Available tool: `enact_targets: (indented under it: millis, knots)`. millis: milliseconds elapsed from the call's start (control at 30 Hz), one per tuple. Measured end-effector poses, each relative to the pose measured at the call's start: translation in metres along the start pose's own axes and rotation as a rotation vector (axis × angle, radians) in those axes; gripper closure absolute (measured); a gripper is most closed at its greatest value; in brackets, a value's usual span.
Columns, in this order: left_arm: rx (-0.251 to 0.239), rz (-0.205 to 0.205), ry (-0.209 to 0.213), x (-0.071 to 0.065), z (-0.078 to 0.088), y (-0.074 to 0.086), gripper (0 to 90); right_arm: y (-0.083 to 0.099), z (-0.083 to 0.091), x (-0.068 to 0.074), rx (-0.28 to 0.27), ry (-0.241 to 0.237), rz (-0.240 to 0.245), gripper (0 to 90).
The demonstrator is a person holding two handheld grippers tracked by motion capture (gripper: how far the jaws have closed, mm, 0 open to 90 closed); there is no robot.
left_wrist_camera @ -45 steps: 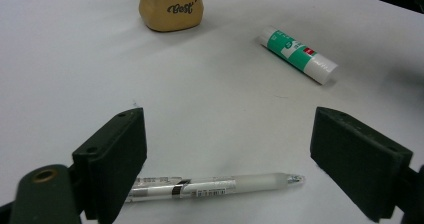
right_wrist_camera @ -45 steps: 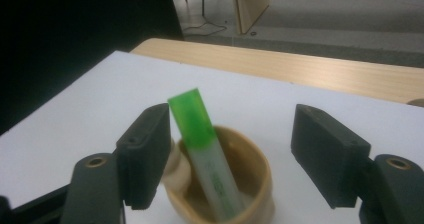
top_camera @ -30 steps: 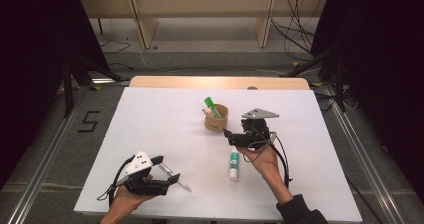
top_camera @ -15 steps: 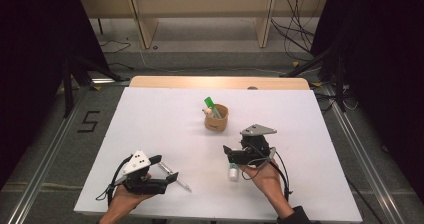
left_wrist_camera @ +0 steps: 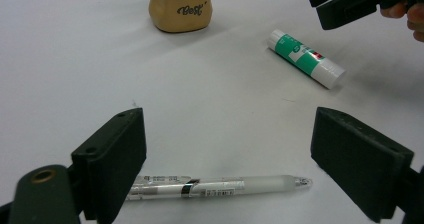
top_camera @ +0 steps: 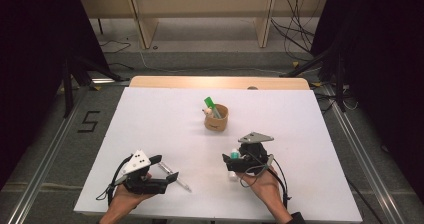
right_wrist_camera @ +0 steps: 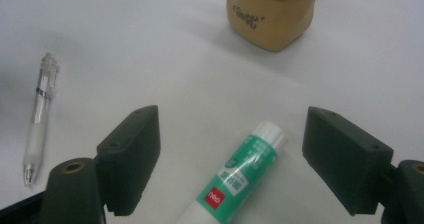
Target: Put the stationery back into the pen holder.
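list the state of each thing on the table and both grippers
glue stick: lying flat on the table, capped, between the right gripper's open jaws, not gripped
pen: lying flat, between the left gripper's open jaws, untouched
cup: upright, holding a green item and others
left gripper: open, low over the pen
right gripper: open, over the glue stick
table: white top, bare elsewhere

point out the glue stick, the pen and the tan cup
glue stick (right_wrist_camera: 239, 176): right gripper view, green label
pen (left_wrist_camera: 215, 186): left gripper view, clear barrel
tan cup (top_camera: 216, 120): high view, front wall
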State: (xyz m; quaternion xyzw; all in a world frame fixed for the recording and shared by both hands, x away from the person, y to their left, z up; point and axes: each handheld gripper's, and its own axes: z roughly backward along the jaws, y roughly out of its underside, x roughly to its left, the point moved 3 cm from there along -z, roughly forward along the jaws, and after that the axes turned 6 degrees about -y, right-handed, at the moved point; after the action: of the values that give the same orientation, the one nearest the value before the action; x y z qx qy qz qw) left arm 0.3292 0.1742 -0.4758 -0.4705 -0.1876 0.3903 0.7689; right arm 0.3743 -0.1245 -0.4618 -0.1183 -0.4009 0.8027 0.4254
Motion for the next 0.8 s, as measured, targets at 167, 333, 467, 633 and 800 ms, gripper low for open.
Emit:
enact_targets:
  millis: [167, 333, 467, 633, 800]
  knots:
    - [0.001, 0.001, 0.001, 0.0, 0.0, -0.001, 14.3, 0.008, -0.003, 0.004, 0.023, -0.002, 0.009, 24.0]
    - [0.006, 0.0, 0.0, 0.001, -0.001, -0.001, 13.9, 0.012, -0.004, 0.008, 0.042, -0.008, 0.025, 23.9]
    - [-0.001, 0.003, 0.002, 0.001, -0.001, -0.001, 13.9, 0.014, -0.005, 0.011, 0.052, -0.005, 0.035, 23.9]
    - [-0.002, 0.008, 0.003, 0.001, -0.001, -0.001, 13.9, 0.016, -0.006, 0.011, 0.061, -0.001, 0.04, 24.1]
    - [-0.003, 0.005, 0.004, 0.001, -0.001, -0.002, 13.9, 0.018, -0.009, 0.008, 0.071, 0.006, 0.025, 24.1]
